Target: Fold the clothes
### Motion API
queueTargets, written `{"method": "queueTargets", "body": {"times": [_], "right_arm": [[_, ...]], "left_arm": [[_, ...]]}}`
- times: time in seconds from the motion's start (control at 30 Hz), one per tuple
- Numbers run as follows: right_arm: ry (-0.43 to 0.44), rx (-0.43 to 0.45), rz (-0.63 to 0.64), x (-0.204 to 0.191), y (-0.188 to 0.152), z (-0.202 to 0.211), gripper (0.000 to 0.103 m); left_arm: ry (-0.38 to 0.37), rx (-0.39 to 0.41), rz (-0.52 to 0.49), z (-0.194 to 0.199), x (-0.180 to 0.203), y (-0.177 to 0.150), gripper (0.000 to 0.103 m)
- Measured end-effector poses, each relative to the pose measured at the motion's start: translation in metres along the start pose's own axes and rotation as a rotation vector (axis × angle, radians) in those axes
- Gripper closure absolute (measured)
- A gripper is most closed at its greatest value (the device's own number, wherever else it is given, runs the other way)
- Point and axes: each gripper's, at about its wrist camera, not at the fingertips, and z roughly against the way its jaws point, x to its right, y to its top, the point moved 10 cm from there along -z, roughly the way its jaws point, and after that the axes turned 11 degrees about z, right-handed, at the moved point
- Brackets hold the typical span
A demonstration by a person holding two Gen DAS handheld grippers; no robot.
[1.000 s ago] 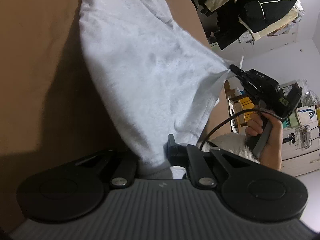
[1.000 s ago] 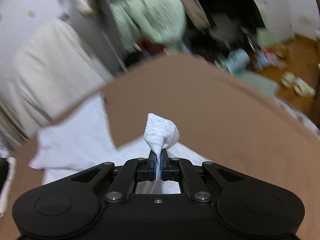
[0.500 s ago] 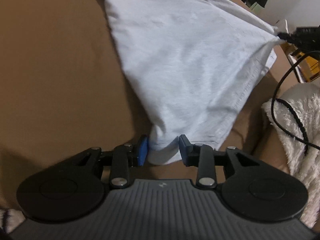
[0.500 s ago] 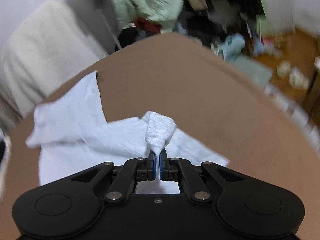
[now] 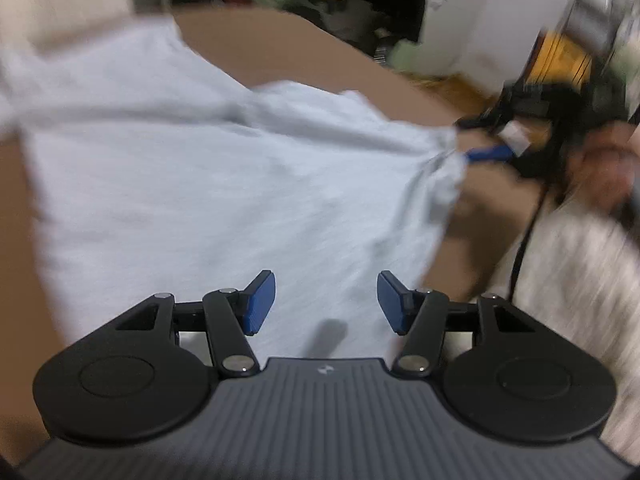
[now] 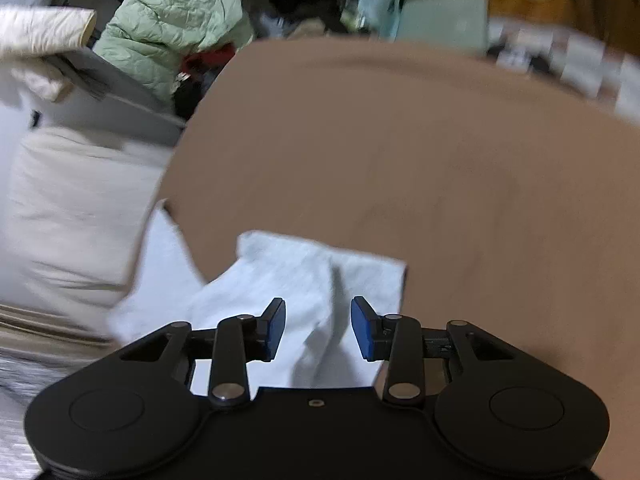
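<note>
1. A broad brown flat surface fills most of both wrist views and carries the work.
2. A pale grey-white cotton T-shirt lies spread on that brown surface. In the left wrist view it covers the middle and left of the picture, badly blurred; one corner is drawn out towards the right. In the right wrist view a folded-over corner of it lies flat just ahead of the fingers.
3. A cream padded cushion-like bulk sits at the left edge of the brown surface in the right wrist view, with a pale green quilted jacket piled behind it among other clutter.
4. A fluffy off-white fabric shows at the right of the left wrist view.
5. The left gripper, black with blue pads, has just been opening; its jaws stand apart above the shirt and the pads press on nothing.
6. The right gripper, of the same make, has also just been opening; its jaws are parted, with cloth lying between and below them, unclamped. From the left wrist view it appears blurred at the shirt's drawn-out corner, a hand behind it.
</note>
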Motion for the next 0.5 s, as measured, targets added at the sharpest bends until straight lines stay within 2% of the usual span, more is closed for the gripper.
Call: {"method": "queueTargets", "body": {"times": [0.07,0.1,0.17,0.23,0.27,0.3,0.33,0.37,0.4,0.47,0.5], "right_arm": [[0.079,-0.022,-0.033,-0.001,-0.002,-0.006,0.06],[0.095,-0.031,-0.028,-0.003,-0.002,-0.01,0.059],[0.056,-0.069,0.039,-0.007,0.001,-0.023,0.058],[-0.024,-0.131,0.072,-0.002,-0.001,-0.044,0.053],[-0.016,-0.17,0.048,0.001,-0.004,-0.055,0.053],[0.033,-0.208,0.022,0.0,-0.007,-0.066,0.053],[0.111,-0.229,-0.008,-0.005,-0.009,-0.075,0.056],[0.142,-0.209,-0.02,-0.008,-0.007,-0.076,0.079],[0.171,-0.187,-0.032,-0.012,-0.005,-0.077,0.092],[0.176,-0.108,0.014,-0.021,0.004,-0.065,0.096],[0.186,-0.064,0.037,-0.025,0.009,-0.057,0.097]], "left_arm": [[-0.075,-0.055,0.139,-0.018,-0.002,0.002,0.048],[-0.084,-0.054,0.12,-0.023,0.003,0.004,0.048],[-0.084,-0.041,0.051,-0.029,0.012,0.007,0.048],[-0.065,-0.047,-0.026,-0.037,0.022,0.005,0.048],[-0.053,-0.053,-0.058,-0.041,0.027,0.005,0.047],[-0.041,-0.058,-0.072,-0.045,0.027,0.004,0.046],[-0.029,-0.065,-0.088,-0.053,0.029,0.006,0.046],[-0.024,-0.072,-0.108,-0.055,0.031,0.005,0.046],[-0.019,-0.078,-0.128,-0.058,0.034,0.004,0.042],[-0.015,-0.099,-0.166,-0.061,0.034,0.003,0.037],[-0.008,-0.103,-0.173,-0.062,0.034,0.002,0.039]]}}
